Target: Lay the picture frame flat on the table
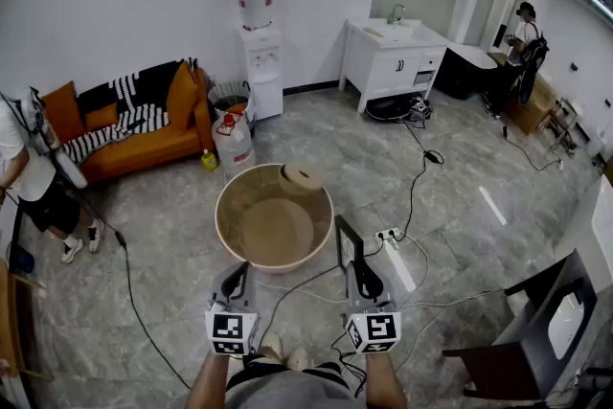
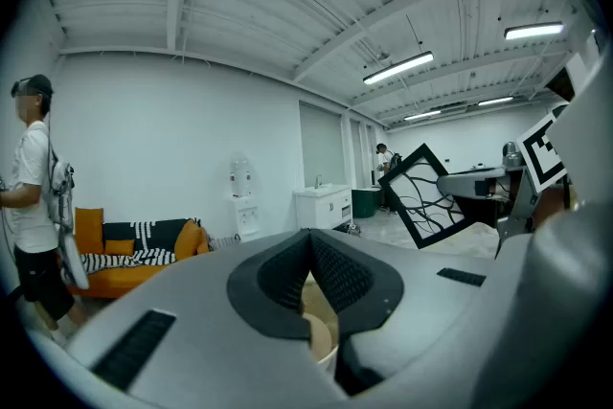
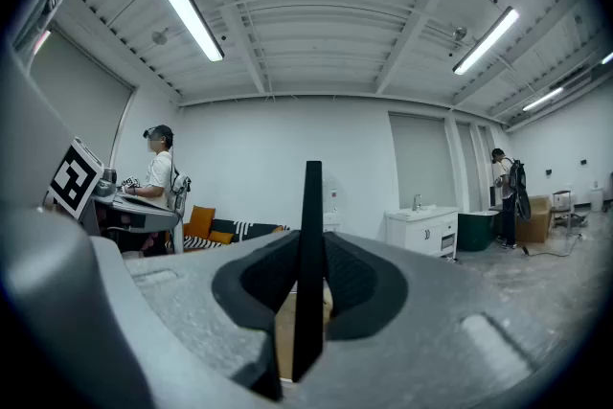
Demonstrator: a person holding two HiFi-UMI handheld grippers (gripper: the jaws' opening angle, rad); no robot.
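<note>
The picture frame (image 1: 349, 244) is black and stands upright on edge, just off the right rim of the round wooden table (image 1: 228, 202). My right gripper (image 1: 361, 267) is shut on its lower part. In the right gripper view the frame (image 3: 309, 235) shows edge-on as a thin black bar pinched between the pads. From the left gripper view its face (image 2: 429, 198) shows a white panel with dark branching lines, tilted like a diamond. My left gripper (image 1: 238, 270) hovers at the table's near left rim, shut and empty, its pads (image 2: 330, 268) meeting with nothing between them.
A small round wooden piece (image 1: 300, 178) rests at the table's far rim. Cables and a power strip (image 1: 388, 233) lie on the floor to the right. A dark chair (image 1: 536, 321) stands at the near right. Sofa (image 1: 134, 124), water dispenser (image 1: 261, 53), sink cabinet (image 1: 393, 57) and two people stand farther off.
</note>
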